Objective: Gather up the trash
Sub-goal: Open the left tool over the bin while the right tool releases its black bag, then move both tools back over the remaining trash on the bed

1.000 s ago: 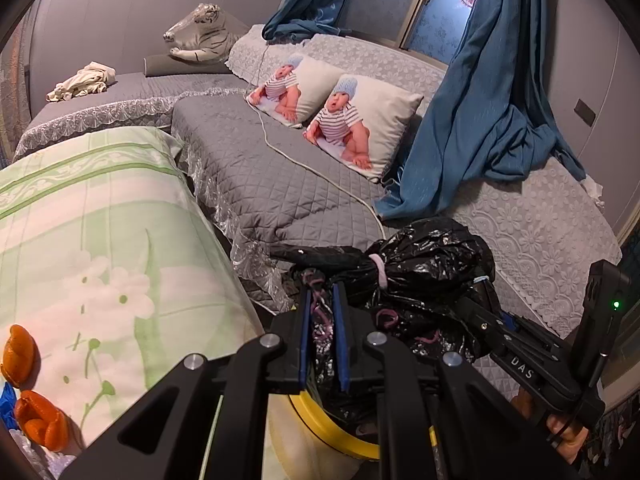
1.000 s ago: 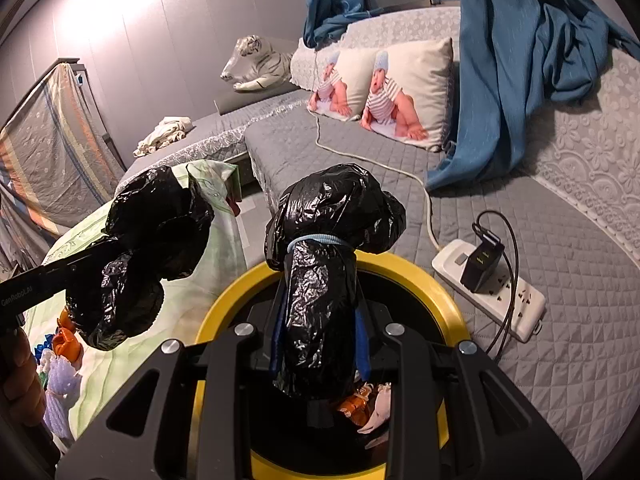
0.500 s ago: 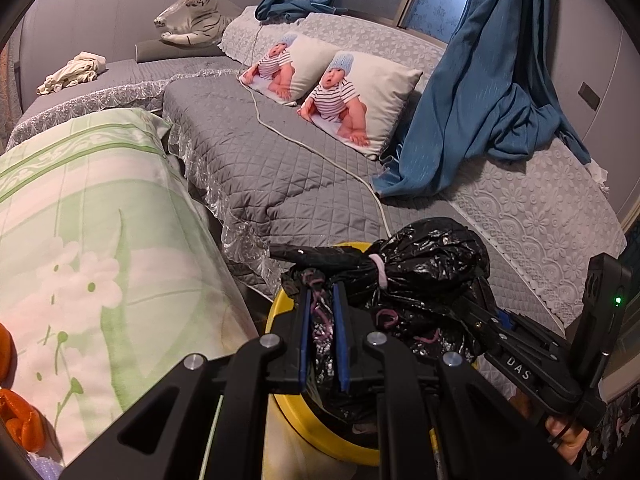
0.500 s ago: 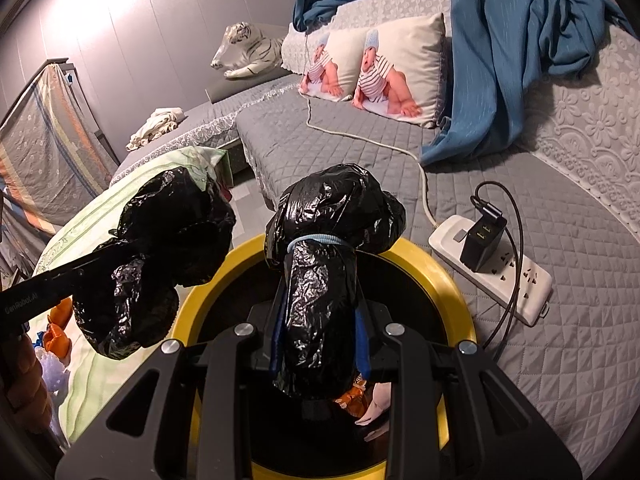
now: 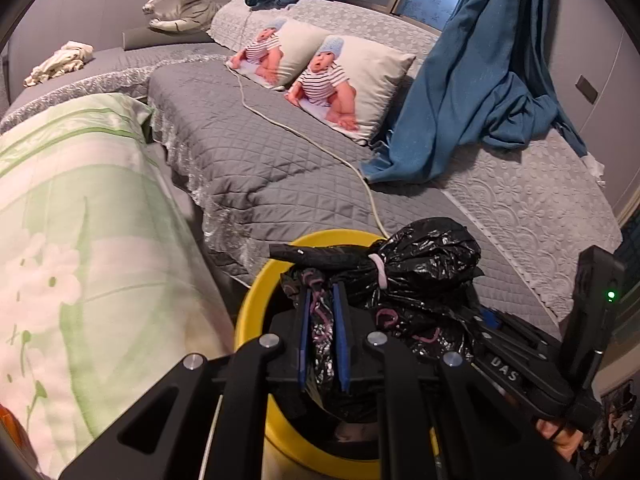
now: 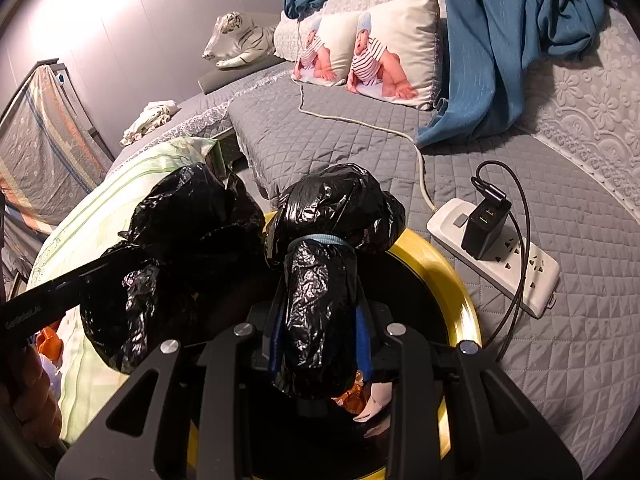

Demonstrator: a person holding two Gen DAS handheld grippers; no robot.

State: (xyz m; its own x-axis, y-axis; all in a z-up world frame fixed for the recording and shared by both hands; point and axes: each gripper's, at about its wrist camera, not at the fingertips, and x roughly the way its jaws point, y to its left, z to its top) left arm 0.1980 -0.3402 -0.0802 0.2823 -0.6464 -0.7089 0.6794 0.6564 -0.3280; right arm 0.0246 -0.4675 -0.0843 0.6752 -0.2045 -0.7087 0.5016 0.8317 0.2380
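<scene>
Bedroom inspected. Found quilt (image 5: 240, 160) covering the low platform from far left to near right, and sheet (image 5: 80, 220) over a mattress at near left. Noted curtain (image 5: 472, 100) draped onto the quilt at far right, two pillows (image 5: 360, 76) left of it, and tiger (image 5: 180, 4) at far left.

Found bin (image 5: 256, 300) on the floor at near centre, in the gap between sheet and quilt edge, close to both. Judged so placed to sit directly under both grippers.

Found bag (image 6: 332, 208) as black plastic in two bunches above the bin mouth. Saw a band cinching the right bunch. Could not tell whether one liner or two bags. Judged held up by the bunches so the load hangs inside the rim and does not spill.

Found left gripper (image 5: 322, 308) clamped nearly flat on a thin fold of the left bunch. Found right gripper (image 6: 318, 320) gripping the thicker neck of the right bunch, just below its band, jaws part-way apart around the plastic.

Noted strip (image 6: 500, 256) on the quilt just right of the bin, with charger (image 6: 486, 228) plugged in and its dark lead looping toward the rim. Traced cord (image 5: 304, 136) across the quilt from the pillows to the strip. Judged both a snag risk should the bag swing right. Judged little side room left by sheet and quilt edge; advised a straight lift.

Saw loose trash (image 6: 356, 394) low inside the bin: an orange wrapper and pale paper.
</scene>
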